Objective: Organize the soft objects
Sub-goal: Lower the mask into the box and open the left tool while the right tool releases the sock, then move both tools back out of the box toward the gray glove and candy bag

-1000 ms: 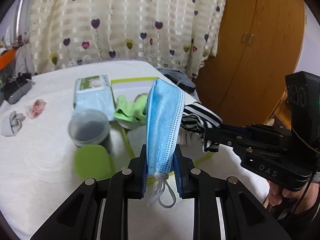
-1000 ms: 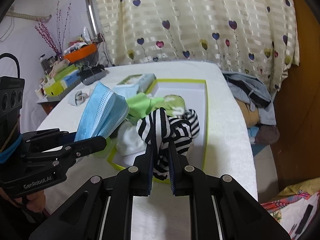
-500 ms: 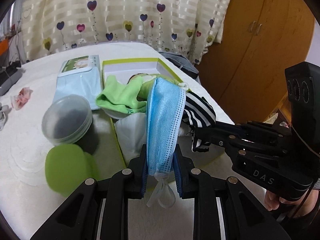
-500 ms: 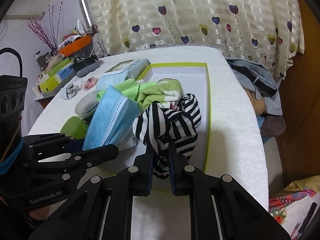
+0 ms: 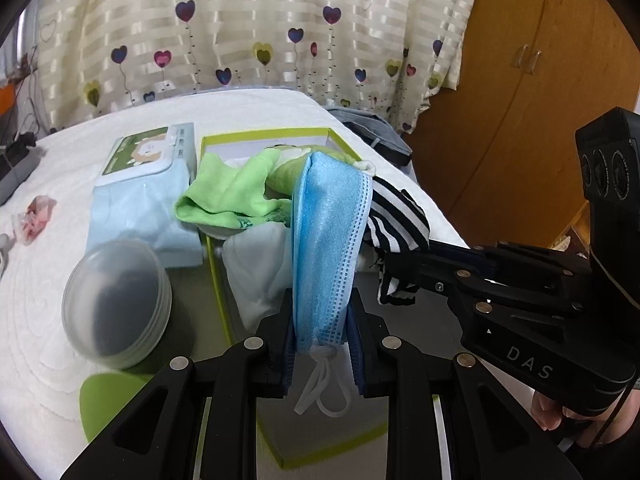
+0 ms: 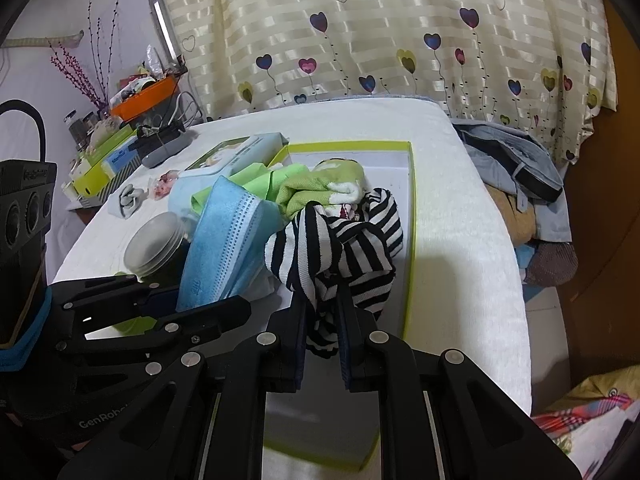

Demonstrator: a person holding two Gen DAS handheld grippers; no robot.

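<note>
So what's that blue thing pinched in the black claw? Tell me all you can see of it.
It is a blue face mask, the disposable pleated kind, of thin non-woven-looking fabric with stitched edges. It is folded and stands upright, clamped near its lower end by the left gripper. Its white ear loops, knotted, dangle below the fingers. It rises in front of the green-rimmed box of socks, beside the striped sock.

Black tongs [image 5: 320, 320], silver screws, blue pads.
</note>
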